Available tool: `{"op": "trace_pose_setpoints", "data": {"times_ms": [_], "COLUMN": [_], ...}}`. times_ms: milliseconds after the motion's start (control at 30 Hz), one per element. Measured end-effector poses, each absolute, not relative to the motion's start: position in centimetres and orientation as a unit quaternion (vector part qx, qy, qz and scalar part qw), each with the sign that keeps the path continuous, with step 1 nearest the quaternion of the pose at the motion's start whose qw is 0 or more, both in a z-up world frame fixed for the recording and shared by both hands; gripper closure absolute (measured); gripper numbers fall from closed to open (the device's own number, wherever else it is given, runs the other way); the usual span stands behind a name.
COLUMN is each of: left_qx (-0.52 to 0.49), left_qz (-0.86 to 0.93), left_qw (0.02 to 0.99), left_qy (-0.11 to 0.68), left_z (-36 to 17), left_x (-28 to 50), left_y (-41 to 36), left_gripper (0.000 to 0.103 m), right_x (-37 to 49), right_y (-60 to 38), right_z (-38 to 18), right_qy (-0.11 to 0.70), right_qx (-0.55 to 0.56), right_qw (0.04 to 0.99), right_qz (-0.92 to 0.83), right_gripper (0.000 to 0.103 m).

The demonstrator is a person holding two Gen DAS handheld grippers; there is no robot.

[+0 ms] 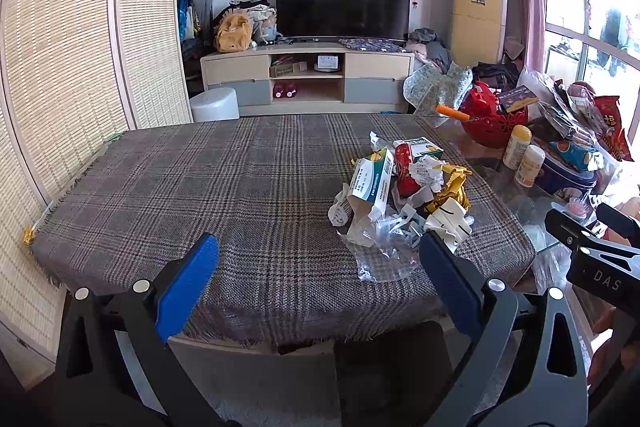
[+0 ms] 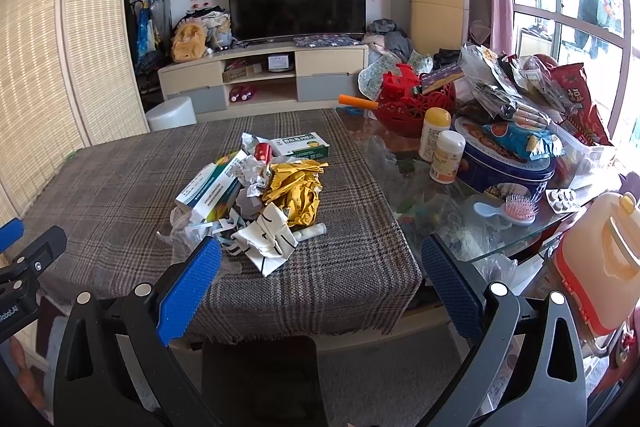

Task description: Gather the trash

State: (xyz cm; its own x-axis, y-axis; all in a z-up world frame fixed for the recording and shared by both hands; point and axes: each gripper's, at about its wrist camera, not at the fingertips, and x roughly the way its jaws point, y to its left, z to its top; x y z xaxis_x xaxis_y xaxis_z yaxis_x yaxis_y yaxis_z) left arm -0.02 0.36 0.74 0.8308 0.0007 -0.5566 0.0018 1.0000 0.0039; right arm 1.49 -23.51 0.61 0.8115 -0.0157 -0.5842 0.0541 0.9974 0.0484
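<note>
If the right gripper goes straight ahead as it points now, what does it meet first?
Probably the crumpled white paper at the near edge of the trash pile. The right gripper is open and empty; depth is uncertain.

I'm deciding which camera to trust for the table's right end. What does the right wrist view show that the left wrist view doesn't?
Only the right wrist view shows the orange-and-cream container at the far right and the blister pack. Only the left wrist view shows the plaid cloth's left edge against the woven screen. Both share the trash pile, the pink hairbrush and the blue tin.
</note>
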Motion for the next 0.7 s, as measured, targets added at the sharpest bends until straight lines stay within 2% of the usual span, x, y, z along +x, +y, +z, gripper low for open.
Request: {"op": "trace_pose_setpoints", "data": {"times_ms": [700], "left_qx": [0.001], "left_qz": [0.002], "left_qw": [0.957], "left_qy": [0.291], "left_z": [0.84], "left_x": [0.03], "left_y": [0.67], "left_gripper": [0.008], "right_x": [1.53], "right_y": [-23.81], "right_z": [0.47], "right_qy": [0.311], "right_qx": [0.037], "right_qw": [0.950], "right_qz": [-0.017], "right_gripper": [0.003]}}
